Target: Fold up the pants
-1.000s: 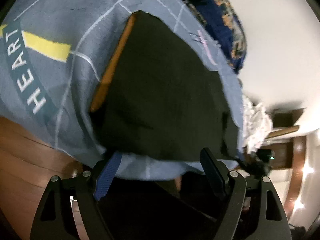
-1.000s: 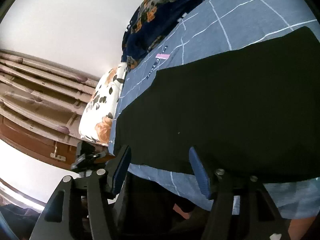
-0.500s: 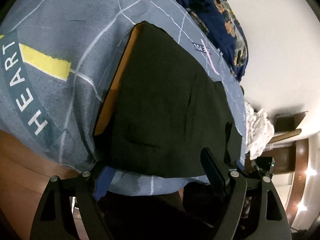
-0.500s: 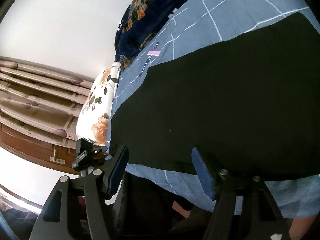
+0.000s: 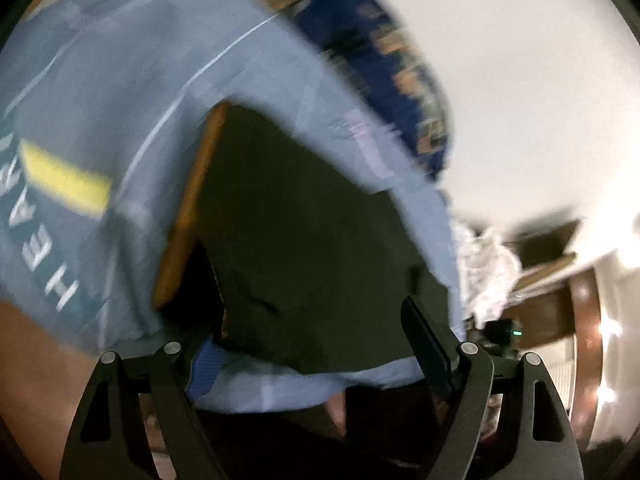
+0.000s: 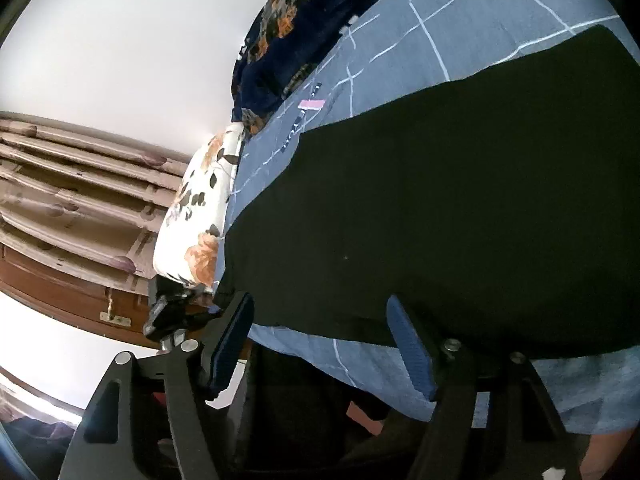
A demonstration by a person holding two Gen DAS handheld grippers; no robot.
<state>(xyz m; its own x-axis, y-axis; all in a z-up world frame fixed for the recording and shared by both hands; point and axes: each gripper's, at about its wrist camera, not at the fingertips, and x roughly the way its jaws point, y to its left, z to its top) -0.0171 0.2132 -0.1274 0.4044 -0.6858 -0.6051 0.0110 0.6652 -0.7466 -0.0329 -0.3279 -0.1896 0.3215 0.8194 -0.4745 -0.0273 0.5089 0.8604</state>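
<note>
Black pants [image 5: 312, 248] lie flat on a blue bed sheet [image 5: 120, 100], with an orange lining edge [image 5: 192, 200] along their left side. The left wrist view is blurred. My left gripper [image 5: 308, 328] stands open at the pants' near edge, and the cloth's corner partly covers its blue left pad. In the right wrist view the pants [image 6: 460, 208] fill the right half. My right gripper [image 6: 320, 302] hangs at their near hem with its jaws opening. The hem lies just beyond the fingertips [image 6: 404, 332], and nothing is pinched.
A dark blue floral blanket [image 6: 288, 28] lies bunched at the far side of the bed. A white floral pillow [image 6: 200, 208] sits at the bed's corner, beside brown wooden furniture [image 6: 72, 216]. The sheet drops over the bed's near edge [image 6: 360, 360].
My right gripper's fingers have spread wider. The left wrist view has tilted and blurred, and the pants' near left corner now looks ruffled over the left pad.
</note>
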